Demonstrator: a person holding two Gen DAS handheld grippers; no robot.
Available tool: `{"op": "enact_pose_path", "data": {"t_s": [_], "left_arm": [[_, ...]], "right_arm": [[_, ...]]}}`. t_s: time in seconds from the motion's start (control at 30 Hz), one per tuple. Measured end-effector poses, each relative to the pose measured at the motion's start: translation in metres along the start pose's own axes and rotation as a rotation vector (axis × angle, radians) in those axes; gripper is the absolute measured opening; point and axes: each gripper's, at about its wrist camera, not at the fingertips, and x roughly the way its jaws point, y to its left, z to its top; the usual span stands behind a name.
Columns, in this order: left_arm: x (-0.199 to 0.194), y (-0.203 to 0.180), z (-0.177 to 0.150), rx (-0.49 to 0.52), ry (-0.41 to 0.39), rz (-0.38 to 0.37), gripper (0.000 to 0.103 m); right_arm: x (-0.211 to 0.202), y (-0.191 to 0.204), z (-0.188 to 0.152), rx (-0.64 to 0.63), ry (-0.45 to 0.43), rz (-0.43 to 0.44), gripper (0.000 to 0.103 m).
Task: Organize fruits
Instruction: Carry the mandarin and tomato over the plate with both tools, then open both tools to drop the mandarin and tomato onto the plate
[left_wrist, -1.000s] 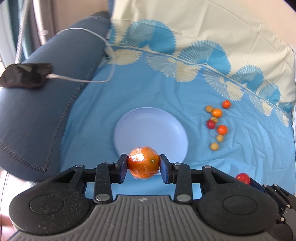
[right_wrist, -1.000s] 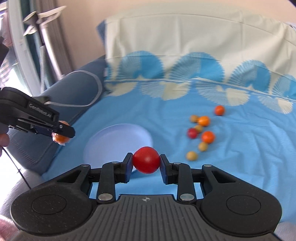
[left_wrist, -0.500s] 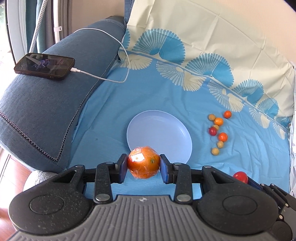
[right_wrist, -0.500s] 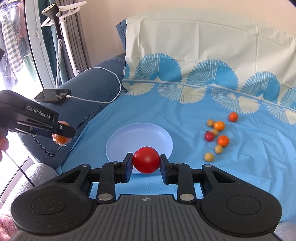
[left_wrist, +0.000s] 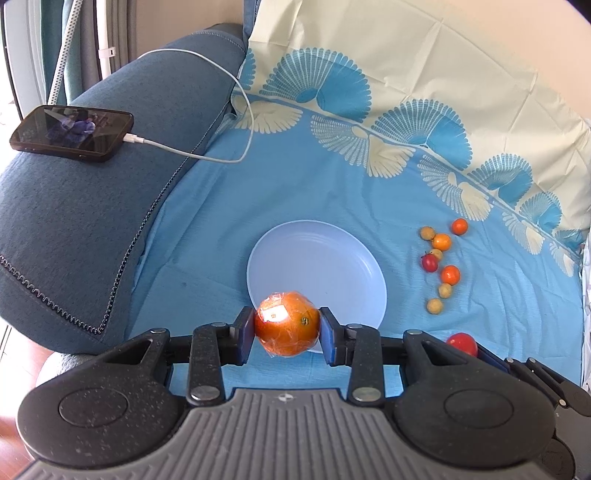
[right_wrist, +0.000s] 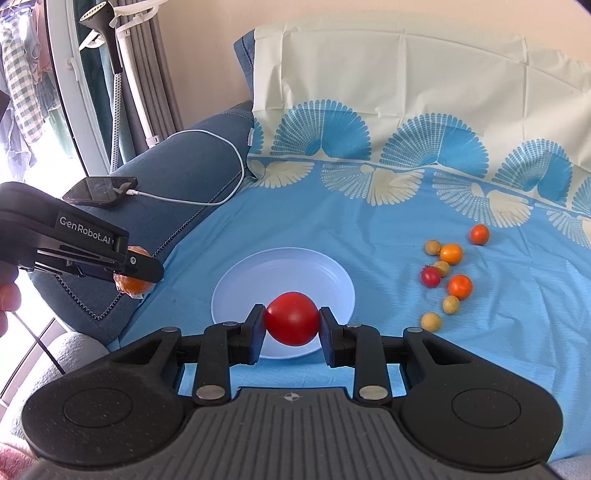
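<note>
My left gripper (left_wrist: 287, 325) is shut on a plastic-wrapped orange (left_wrist: 287, 323), held above the near rim of a pale blue plate (left_wrist: 317, 258). My right gripper (right_wrist: 291, 319) is shut on a red tomato (right_wrist: 291, 318), held above the near edge of the same plate (right_wrist: 284, 273). The tomato also shows at the lower right of the left wrist view (left_wrist: 462, 343). The left gripper with its orange (right_wrist: 135, 284) shows at the left of the right wrist view. Several small orange, yellow and red fruits (left_wrist: 439, 266) (right_wrist: 448, 277) lie on the blue cloth to the right of the plate.
A blue sofa armrest (left_wrist: 92, 206) rises on the left, with a phone (left_wrist: 72, 133) and its white charging cable (left_wrist: 221, 110) on it. A cream and blue patterned cloth (right_wrist: 406, 92) covers the backrest. A garment steamer stand (right_wrist: 118, 74) is behind the sofa.
Both grippers have pulled back and up from the plate, each still holding its fruit. The plate and loose fruits look farther away and the phone has come into fuller view.
</note>
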Motion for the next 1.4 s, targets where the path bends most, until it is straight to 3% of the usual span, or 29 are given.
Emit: {"op": "enact_pose_path", "data": {"t_s": [0.33, 0.7, 1.13, 1.2, 1.23, 1.27, 1.37, 1.4], "left_arm": [[0.045, -0.002, 0.014, 0.034, 0.037, 0.026, 0.04], [0.114, -0.002, 0.019, 0.077, 0.101, 0.07, 0.04], [0.155, 0.0, 0.023, 0.115, 0.151, 0.11, 0.041], [0.154, 0.0, 0.024, 0.126, 0.144, 0.094, 0.062], [0.153, -0.001, 0.024, 0.13, 0.136, 0.099, 0.09], [0.149, -0.002, 0.025, 0.13, 0.117, 0.11, 0.102], [0.133, -0.003, 0.027, 0.136, 0.082, 0.108, 0.102], [0.127, -0.003, 0.027, 0.135, 0.081, 0.114, 0.102]], "right_arm": [[0.044, 0.002, 0.009, -0.022, 0.031, 0.001, 0.032], [0.113, -0.001, 0.0, -0.096, 0.132, -0.022, 0.032], [0.156, 0.0, -0.009, -0.168, 0.198, -0.015, 0.032], [0.16, 0.001, -0.01, -0.18, 0.198, -0.013, 0.032], [0.162, 0.001, -0.01, -0.185, 0.198, -0.011, 0.033], [0.165, 0.001, -0.01, -0.189, 0.204, -0.005, 0.034], [0.166, 0.0, -0.007, -0.178, 0.22, 0.007, 0.069], [0.162, -0.001, -0.005, -0.173, 0.208, 0.002, 0.075]]}}
